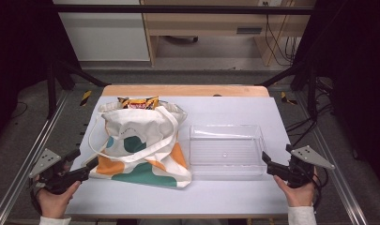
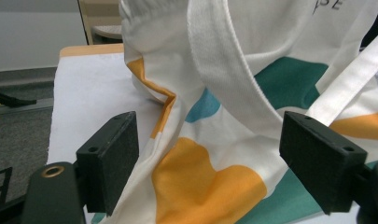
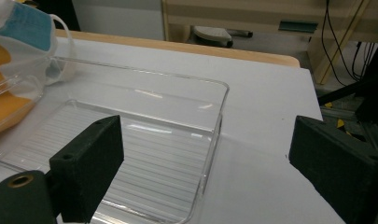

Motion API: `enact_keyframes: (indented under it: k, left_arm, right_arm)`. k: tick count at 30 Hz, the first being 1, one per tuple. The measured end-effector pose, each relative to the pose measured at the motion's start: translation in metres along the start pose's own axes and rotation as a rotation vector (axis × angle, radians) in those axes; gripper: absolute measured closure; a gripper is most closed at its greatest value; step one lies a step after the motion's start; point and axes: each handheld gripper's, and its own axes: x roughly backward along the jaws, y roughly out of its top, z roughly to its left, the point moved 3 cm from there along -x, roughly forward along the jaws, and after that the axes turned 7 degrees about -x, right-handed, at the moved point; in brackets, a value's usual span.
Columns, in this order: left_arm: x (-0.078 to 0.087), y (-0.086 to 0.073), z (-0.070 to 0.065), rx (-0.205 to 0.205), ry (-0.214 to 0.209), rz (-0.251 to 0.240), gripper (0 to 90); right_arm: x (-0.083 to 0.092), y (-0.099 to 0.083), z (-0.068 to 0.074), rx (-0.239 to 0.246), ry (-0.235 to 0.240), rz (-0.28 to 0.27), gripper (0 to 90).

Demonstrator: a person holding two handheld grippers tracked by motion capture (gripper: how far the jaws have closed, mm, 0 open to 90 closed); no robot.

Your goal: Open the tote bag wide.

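Note:
A cream tote bag (image 1: 138,145) with teal, orange and blue patches lies on the white table, its mouth toward the far edge. A yellow snack packet (image 1: 139,102) sticks out of that mouth. To the bag's right stands a clear plastic tray (image 1: 226,150), nothing in it. My left gripper (image 1: 84,161) is open at the bag's near left corner; in the left gripper view its jaws straddle the bag's cloth (image 2: 210,177) without pressing it. My right gripper (image 1: 275,161) is open just right of the tray, whose near corner (image 3: 196,205) lies between the jaws.
The table top (image 1: 234,194) is a white sheet over a wooden board with dark metal rails along both sides. Beyond the far edge stand a wooden cabinet (image 1: 211,21) and hanging cables (image 1: 281,33). A strip of bare table runs along the front.

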Motion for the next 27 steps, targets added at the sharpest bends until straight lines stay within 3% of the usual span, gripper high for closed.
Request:
enact_keyframes:
  k: [11, 12, 16, 24, 27]
  left_arm:
    - [0.004, 0.012, -0.007, -0.008, -0.013, -0.039, 23.0]
    - [0.004, 0.014, -0.008, -0.003, -0.02, -0.04, 23.5]
    - [0.006, 0.017, -0.01, -0.001, -0.023, -0.049, 25.5]
    - [0.008, 0.026, -0.015, -0.007, -0.024, -0.069, 30.5]
    - [0.008, 0.029, -0.018, -0.029, -0.014, -0.061, 31.3]
  right_arm:
    - [0.001, 0.007, 0.017, 0.034, 0.042, -0.012, 13.7]
    - [0.001, 0.008, 0.022, 0.027, 0.062, -0.015, 15.1]
    - [-0.002, 0.009, 0.031, 0.001, 0.053, 0.007, 18.2]
    - [-0.007, 0.014, 0.061, 0.033, 0.12, 0.015, 20.9]
    - [-0.009, 0.016, 0.067, 0.036, 0.134, 0.019, 21.8]
